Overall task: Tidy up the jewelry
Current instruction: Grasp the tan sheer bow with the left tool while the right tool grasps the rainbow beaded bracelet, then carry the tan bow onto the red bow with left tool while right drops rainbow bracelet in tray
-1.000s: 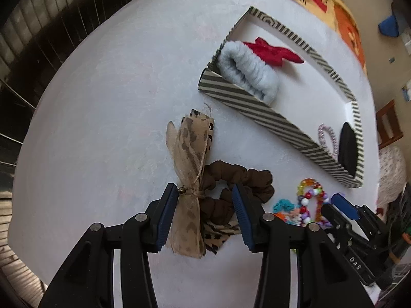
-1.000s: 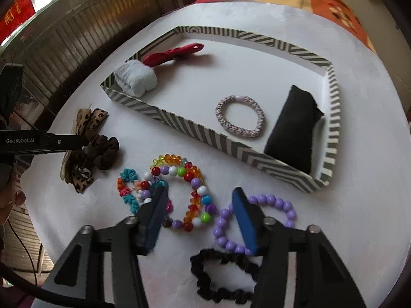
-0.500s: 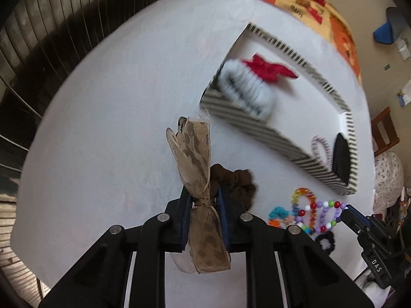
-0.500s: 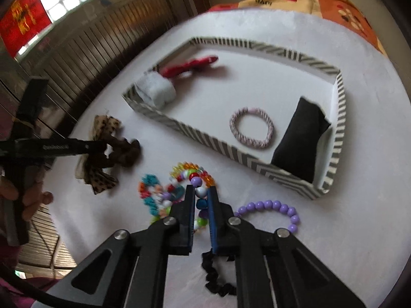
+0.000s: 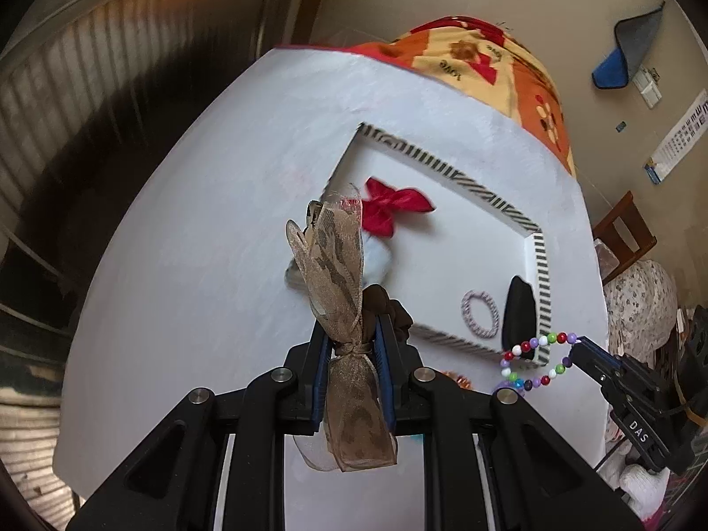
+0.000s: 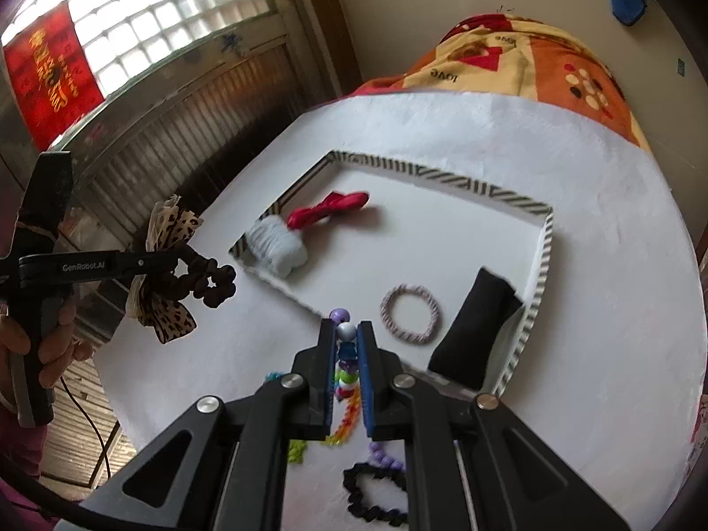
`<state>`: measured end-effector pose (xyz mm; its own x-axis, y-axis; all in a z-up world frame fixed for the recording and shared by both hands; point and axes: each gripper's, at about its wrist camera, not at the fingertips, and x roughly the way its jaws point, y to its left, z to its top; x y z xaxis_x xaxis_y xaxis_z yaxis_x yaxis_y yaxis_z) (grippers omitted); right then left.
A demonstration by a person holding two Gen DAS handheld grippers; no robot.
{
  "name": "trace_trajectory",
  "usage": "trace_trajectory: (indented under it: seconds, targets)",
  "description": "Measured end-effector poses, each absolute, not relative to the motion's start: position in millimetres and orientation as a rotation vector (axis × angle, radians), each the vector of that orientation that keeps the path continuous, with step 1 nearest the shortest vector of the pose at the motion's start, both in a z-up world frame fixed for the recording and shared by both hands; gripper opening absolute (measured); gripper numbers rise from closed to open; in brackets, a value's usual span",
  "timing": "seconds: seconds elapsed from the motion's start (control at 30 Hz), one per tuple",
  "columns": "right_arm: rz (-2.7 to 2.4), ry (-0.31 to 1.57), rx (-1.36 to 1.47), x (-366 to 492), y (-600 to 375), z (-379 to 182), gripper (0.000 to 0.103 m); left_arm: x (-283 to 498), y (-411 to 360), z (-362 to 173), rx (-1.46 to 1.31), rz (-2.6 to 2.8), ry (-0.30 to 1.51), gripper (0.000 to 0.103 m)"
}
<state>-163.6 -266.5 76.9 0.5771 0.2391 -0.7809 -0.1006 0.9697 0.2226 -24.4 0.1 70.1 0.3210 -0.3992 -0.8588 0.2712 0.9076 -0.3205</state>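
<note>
My left gripper [image 5: 352,340] is shut on the knot of a leopard-print ribbon bow [image 5: 336,256], held clear above the white table. A brown scrunchie [image 5: 394,309] hangs from the bow; in the right wrist view it [image 6: 208,281] dangles beside the left gripper [image 6: 175,261]. My right gripper [image 6: 346,332] is shut on a multicoloured bead bracelet [image 6: 347,365], also lifted. The left wrist view shows that bracelet [image 5: 535,363] hanging from the right gripper [image 5: 575,347]. The striped tray [image 6: 546,243] lies beyond both.
The tray holds a red bow [image 6: 327,210], a pale blue scrunchie [image 6: 278,250], a braided pink bracelet [image 6: 411,314] and a black cushion [image 6: 473,332]. A black scrunchie [image 6: 376,500], purple beads [image 6: 385,455] and an orange bracelet [image 6: 347,420] lie on the table. A hand [image 6: 53,345] grips the left handle.
Both grippers went from open to shut, the left on the bow, the right on the bead bracelet. Both then rose, lifting their pieces off the table.
</note>
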Motion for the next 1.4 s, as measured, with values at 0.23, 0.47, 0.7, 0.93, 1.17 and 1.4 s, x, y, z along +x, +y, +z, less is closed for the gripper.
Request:
trace_trajectory:
  seconds: [0.23, 0.47, 0.7, 0.93, 1.17, 1.4]
  targets:
    - [0.148, 0.94, 0.124, -135.2, -286.3, 82.3, 0.01, -1.2, -40.1, 75.0, -0.08, -0.472, 1.157, 0.012]
    - [0.109, 0.963, 0.133, -94.9, -317.4, 73.7, 0.01, 20.7, -85.4, 60.8, -0.036, -0.493, 1.194, 0.012]
    - [0.081, 1.005, 0.154, -52.0, -343.1, 49.3, 0.01, 46.8, -127.2, 29.1, 0.005, -0.48, 1.248, 0.012]
    - [0.017, 1.044, 0.179, -10.8, -380.2, 18.4, 0.01, 74.2, -137.3, 2.9, 0.02, -0.404, 1.28, 0.012]
    - [-0.041, 1.105, 0.191, 1.4, -405.5, -11.6, 0.01, 88.0, -126.8, -16.5, 0.012, -0.352, 1.316, 0.012]
    - [-0.052, 1.121, 0.153, 4.8, -400.3, -24.3, 0.013, 91.0, -128.6, -16.7, 0.024, -0.348, 1.299, 0.018]
